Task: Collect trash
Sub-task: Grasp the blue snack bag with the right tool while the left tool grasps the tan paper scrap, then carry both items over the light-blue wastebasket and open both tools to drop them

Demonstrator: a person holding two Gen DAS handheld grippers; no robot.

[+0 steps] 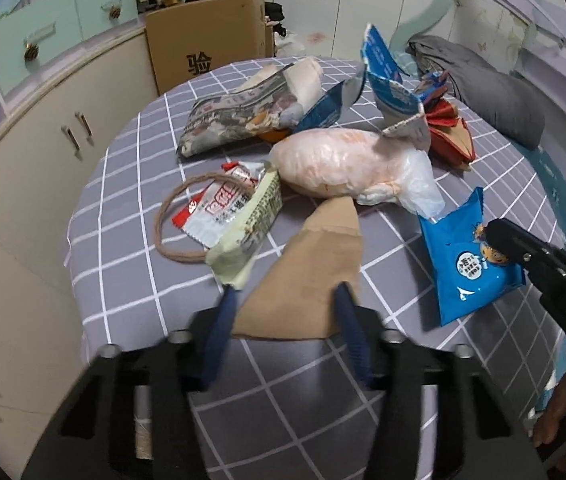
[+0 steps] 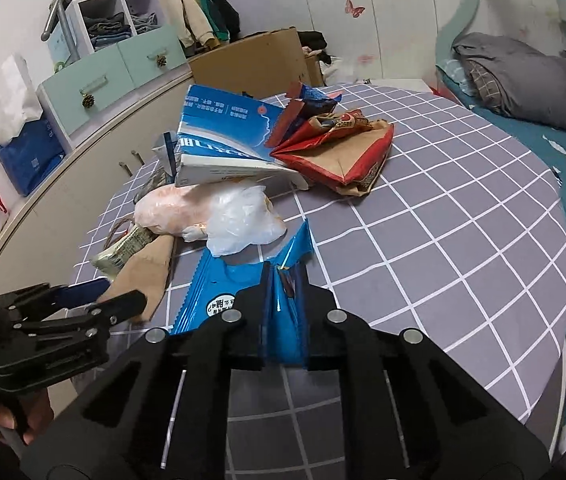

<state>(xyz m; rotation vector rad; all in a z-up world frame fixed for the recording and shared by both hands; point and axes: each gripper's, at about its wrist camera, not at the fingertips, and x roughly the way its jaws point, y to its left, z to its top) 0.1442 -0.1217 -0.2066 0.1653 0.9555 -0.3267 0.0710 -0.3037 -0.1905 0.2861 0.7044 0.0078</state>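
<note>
Trash lies on a round table with a grey checked cloth [image 1: 131, 184]. My left gripper [image 1: 287, 296] is open, its blue fingers astride the near end of a brown paper bag [image 1: 311, 272]. My right gripper [image 2: 285, 280] is shut on a blue snack wrapper [image 2: 219, 292], seen in the left wrist view [image 1: 463, 256] at the table's right edge. Beyond lie a red-and-white wrapper [image 1: 219, 208], a pale green printed bag with a loop handle [image 1: 255, 220], a clear plastic bag with orange contents [image 1: 339, 164], a newspaper-print bag [image 1: 239, 116], a blue-white carton [image 2: 227, 140] and a red-brown paper bag [image 2: 339, 152].
A cardboard box [image 1: 207, 44] stands behind the table. A cream cabinet with mint drawers [image 1: 47, 40] runs along the left. A bed with a grey folded quilt [image 2: 531, 84] is at the right. The table's right half [image 2: 463, 220] holds only cloth.
</note>
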